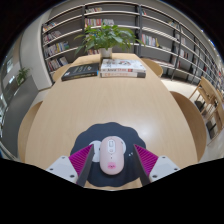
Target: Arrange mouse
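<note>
A pale pink mouse (pixel 112 153) lies on a round dark mouse mat (pixel 112 140) on a light wooden table (pixel 100 105). My gripper (pixel 112 162) is open, with its pink pads (pixel 80 160) at either side of the mouse. The mouse stands between the fingers with a gap at each side and rests on the mat. Its near end is hidden below the view's lower border.
Beyond the mat, at the table's far end, lie a dark book (pixel 80 72) and a stack of books (pixel 122 67), with a potted green plant (pixel 108 38) behind them. Bookshelves (pixel 170 35) line the back wall. A chair (pixel 210 100) stands to the right.
</note>
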The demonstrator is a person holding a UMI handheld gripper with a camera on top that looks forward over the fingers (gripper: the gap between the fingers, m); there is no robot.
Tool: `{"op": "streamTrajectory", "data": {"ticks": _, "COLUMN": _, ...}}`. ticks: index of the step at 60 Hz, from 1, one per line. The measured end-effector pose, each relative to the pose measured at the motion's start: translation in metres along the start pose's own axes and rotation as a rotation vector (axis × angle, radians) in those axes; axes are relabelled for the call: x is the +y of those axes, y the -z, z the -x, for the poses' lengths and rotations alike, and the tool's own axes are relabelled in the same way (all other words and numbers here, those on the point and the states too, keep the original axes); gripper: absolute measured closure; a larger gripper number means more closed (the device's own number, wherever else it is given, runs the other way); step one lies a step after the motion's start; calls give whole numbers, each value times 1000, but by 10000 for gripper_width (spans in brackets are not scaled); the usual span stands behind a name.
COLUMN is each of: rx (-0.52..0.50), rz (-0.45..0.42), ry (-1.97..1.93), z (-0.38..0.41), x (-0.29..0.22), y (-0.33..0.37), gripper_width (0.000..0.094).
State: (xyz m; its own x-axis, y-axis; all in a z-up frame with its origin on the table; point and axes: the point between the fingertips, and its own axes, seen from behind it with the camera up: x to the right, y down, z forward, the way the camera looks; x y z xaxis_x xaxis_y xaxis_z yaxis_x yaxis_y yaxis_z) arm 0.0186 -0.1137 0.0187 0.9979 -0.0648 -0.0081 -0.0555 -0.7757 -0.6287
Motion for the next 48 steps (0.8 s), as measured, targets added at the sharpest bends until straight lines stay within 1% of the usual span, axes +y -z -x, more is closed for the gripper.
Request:
{"op": "streamTrajectory", "data": {"ticks": 2, "rx": 8, "rz": -11, "ry": 6, "z": 0, "x": -6, "y": 7, "gripper_width": 150}}
{"op": "streamTrajectory", "data": {"ticks": 7, "rx": 12, "rz": -51, "ry": 8, "z": -3, "x": -22, "y": 40, "gripper_width": 155}}
{"op": "streamTrajectory", "data": {"ticks": 15, "rx": -1, "rz": -143, "ry": 3, "z": -7, "x": -46, "y": 107, "gripper_width": 155}}
{"op": "streamTrajectory", "data": {"ticks": 20, "rx": -21, "rz": -182, "ry": 12, "z": -5, "x": -51, "y": 150, "gripper_width": 155}}
{"op": "streamTrajectory", "data": {"ticks": 32, "rx": -47, "rz": -231, "ry": 57, "z": -3, "x": -26, "y": 222, "gripper_width": 153}}
{"op": "streamTrajectory", "data": {"ticks": 40, "rx": -65, "rz": -250, "ry": 48, "z": -5, "x": -7, "y": 253, "gripper_width": 156}}
{"op": "streamTrajectory", "data": {"ticks": 48, "rx": -66, "rz": -249, "ry": 45, "z": -12, "x": 10, "y": 270, "gripper_width": 155}}
